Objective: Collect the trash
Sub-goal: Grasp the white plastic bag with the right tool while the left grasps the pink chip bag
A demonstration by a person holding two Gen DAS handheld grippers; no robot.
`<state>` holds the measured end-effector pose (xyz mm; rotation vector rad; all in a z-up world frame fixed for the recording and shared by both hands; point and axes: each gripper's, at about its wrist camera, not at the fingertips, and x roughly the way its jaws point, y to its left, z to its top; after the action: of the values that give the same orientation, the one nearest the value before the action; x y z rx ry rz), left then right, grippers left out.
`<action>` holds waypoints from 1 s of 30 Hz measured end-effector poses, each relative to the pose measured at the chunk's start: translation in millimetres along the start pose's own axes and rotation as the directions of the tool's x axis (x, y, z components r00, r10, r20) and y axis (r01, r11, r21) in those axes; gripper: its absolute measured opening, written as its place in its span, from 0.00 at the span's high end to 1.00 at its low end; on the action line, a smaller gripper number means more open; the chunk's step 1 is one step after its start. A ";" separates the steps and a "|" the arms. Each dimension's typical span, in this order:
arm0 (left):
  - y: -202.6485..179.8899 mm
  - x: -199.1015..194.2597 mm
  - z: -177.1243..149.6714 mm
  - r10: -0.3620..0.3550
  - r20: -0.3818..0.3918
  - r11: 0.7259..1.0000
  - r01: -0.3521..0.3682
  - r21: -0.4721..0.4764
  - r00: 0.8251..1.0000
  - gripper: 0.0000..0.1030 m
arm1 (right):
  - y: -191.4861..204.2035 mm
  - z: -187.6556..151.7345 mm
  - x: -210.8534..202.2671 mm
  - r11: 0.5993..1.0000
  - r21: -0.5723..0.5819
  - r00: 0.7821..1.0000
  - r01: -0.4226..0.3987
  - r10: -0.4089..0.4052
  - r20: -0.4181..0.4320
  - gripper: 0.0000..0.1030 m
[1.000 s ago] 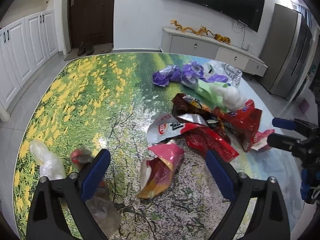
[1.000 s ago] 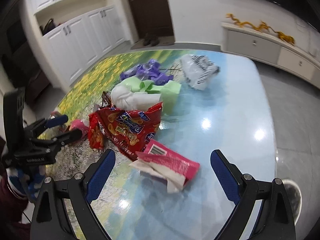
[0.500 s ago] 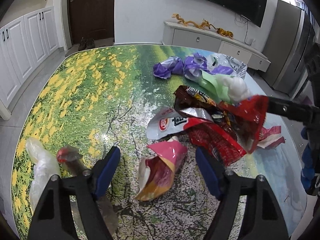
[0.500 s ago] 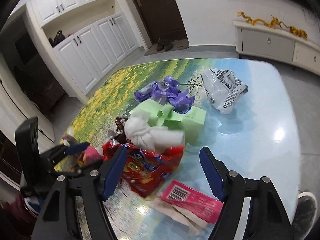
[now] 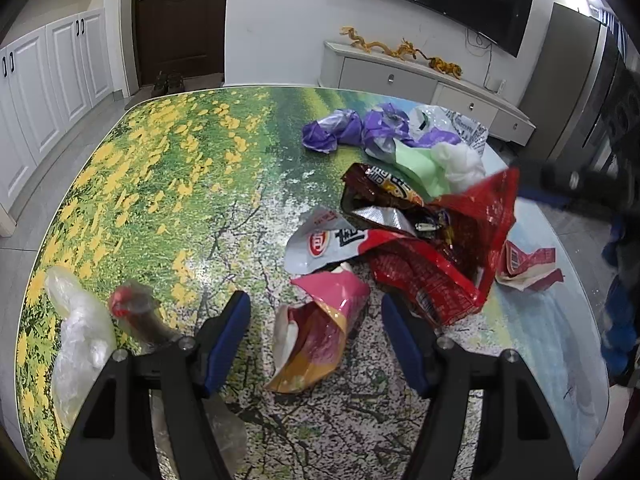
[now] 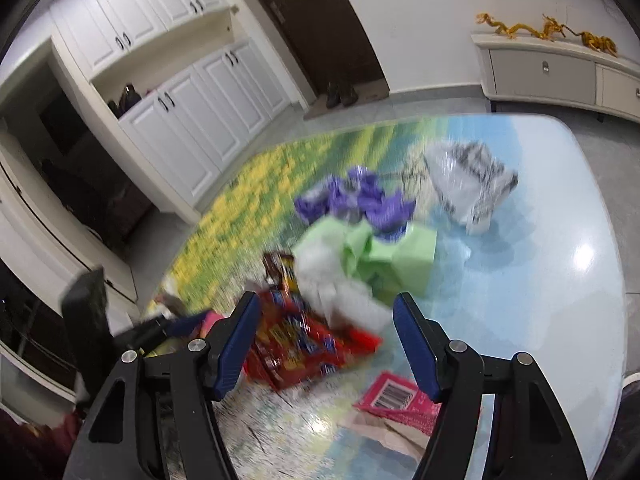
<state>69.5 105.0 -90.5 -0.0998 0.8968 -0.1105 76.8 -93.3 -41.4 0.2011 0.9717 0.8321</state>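
Trash lies on the flower-print table (image 5: 168, 184). My left gripper (image 5: 316, 344) is open, its jaws on either side of a pink and yellow snack bag (image 5: 320, 332). Beyond it lie a white and red chip bag (image 5: 324, 240), a large red snack bag (image 5: 452, 248), green paper (image 5: 420, 164) and purple wrappers (image 5: 352, 130). My right gripper (image 6: 326, 344) is open just over the red snack bag (image 6: 296, 352), with white tissue (image 6: 340, 292) between its fingers. The right view is blurred.
A clear plastic bag (image 5: 76, 332) and a red-tipped clear wrapper (image 5: 136, 312) lie at the table's near left. A pink barcode packet (image 6: 396, 396) and a printed white bag (image 6: 468, 184) lie on the blue side. White cabinets and a low sideboard stand around the table.
Both grippers' jaws have narrowed but stay open. The right gripper has moved forward over the red snack bag, whose far edge has lifted. The left gripper has closed in around the pink bag.
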 end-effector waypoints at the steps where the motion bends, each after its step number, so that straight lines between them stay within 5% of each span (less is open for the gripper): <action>1: 0.0 0.0 0.0 -0.001 0.001 1.000 0.001 0.000 1.000 0.36 | -0.4 3.3 -2.4 1.000 -0.002 1.000 0.005 -0.005 0.007 0.34; 6: -0.4 -0.6 -0.5 -0.005 0.004 1.000 0.005 -0.001 1.000 0.38 | 6.3 17.6 15.7 0.999 -0.032 0.999 0.028 -0.029 -0.036 0.62; 14: -1.9 -2.1 -1.6 -0.018 0.009 1.000 0.018 0.008 1.000 0.52 | 8.3 8.6 42.4 0.989 -0.095 0.982 0.115 -0.128 -0.142 0.64; 17: -3.3 -2.6 -2.2 -0.024 0.011 1.000 0.023 0.012 1.000 0.60 | 6.4 7.0 42.0 0.987 -0.106 0.978 0.124 -0.140 -0.152 0.74; 26: -2.9 -16.2 -4.4 -0.047 0.033 0.999 0.047 -0.007 0.998 0.67 | 7.2 11.7 -6.3 0.999 -0.015 0.998 -0.040 0.040 -0.043 0.74; 30: -6.0 -26.8 -5.1 -0.042 0.052 0.999 0.042 0.001 0.998 0.67 | 10.6 5.5 -18.6 0.999 -0.006 0.999 -0.044 0.044 -0.029 0.74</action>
<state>48.6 102.5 -72.1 -0.1216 0.8426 -0.1466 70.1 -98.1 -20.9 0.2056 0.9943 0.8811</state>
